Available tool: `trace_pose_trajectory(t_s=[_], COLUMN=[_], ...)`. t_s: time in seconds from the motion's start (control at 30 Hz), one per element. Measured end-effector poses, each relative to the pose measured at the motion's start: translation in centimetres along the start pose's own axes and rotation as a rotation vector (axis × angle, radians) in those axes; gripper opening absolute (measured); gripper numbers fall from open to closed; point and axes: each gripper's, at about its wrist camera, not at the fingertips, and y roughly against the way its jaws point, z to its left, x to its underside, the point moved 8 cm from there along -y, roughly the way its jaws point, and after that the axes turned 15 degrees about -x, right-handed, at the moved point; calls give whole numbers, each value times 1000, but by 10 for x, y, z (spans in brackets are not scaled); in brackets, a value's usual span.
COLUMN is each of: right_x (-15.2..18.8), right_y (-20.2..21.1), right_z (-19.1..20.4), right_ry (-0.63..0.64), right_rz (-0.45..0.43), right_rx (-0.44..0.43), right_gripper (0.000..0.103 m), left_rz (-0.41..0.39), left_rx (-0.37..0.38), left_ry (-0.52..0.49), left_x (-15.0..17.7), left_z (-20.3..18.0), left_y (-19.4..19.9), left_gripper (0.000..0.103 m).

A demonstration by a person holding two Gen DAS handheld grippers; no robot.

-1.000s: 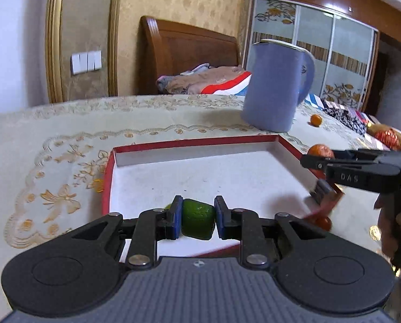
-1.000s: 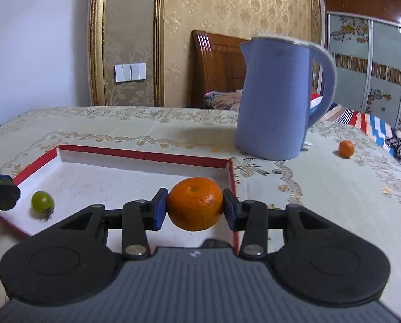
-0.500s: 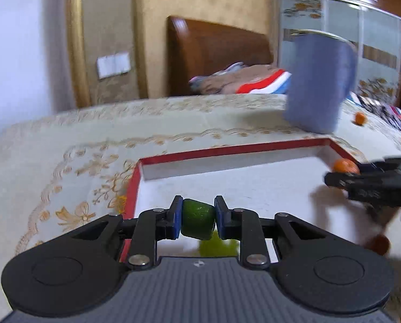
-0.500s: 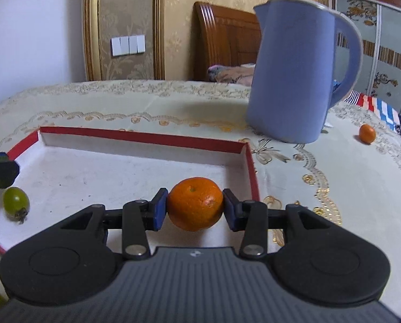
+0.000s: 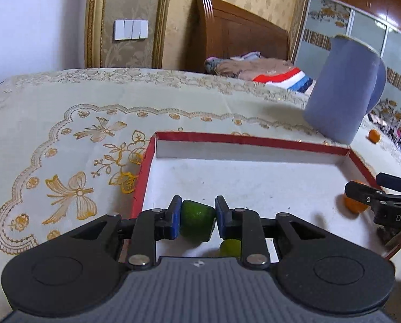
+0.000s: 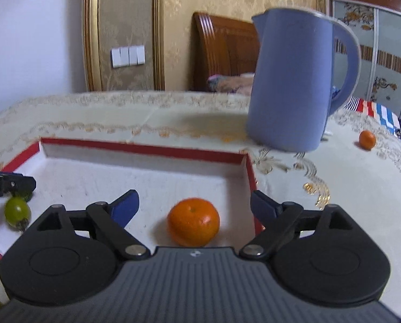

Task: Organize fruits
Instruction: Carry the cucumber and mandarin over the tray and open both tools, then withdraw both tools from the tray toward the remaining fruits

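Both wrist views look close, slanting down along their tongs, sharing the red-rimmed tray (image 5: 248, 141) (image 6: 144, 149).

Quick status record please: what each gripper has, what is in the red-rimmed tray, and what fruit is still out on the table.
left gripper: shut on dark green fruit, over the tray's near left corner
right gripper: jaws just opened, nothing clamped
round orange mandarin: resting on the tray floor between the open jaws
shallow red-rimmed white tray: also holds a light green grape
outside tray: small mandarin on the cloth beyond the blue plastic jug
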Motion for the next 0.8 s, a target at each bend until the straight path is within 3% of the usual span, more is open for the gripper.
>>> trace_pose_trajectory(t_s=[0.03,0.1,0.17,0.2,0.4,0.63,0.8], right_x=[-1,-1,-1,0,1,1,7], right_y=[2,4,7,9,23,38,43], right_z=[-1,-4,-9,-12,-24,-29,-29], right_ry=[3,4,-15,-30,-83,-115,-128], right_rz=[-12,-27,-39,-45,-95,-149,-141], right_rx=[15,41,43,44,58,55,60], right_gripper=[94,95,96,96,101,103,103], left_rz=[-5,-13,-52,-81,-126,-199,-228], left_rx=[12,55,58,41,41,-18,-41], left_ry=[9,42,70,78,110,37,-8], left_x=[-1,-3,-5,-7,-6,23,43], left_z=[1,2,5,7,15,18,16], left_y=[1,6,14,18,36,79,107], left_gripper=[28,43,73,76,76,77,77])
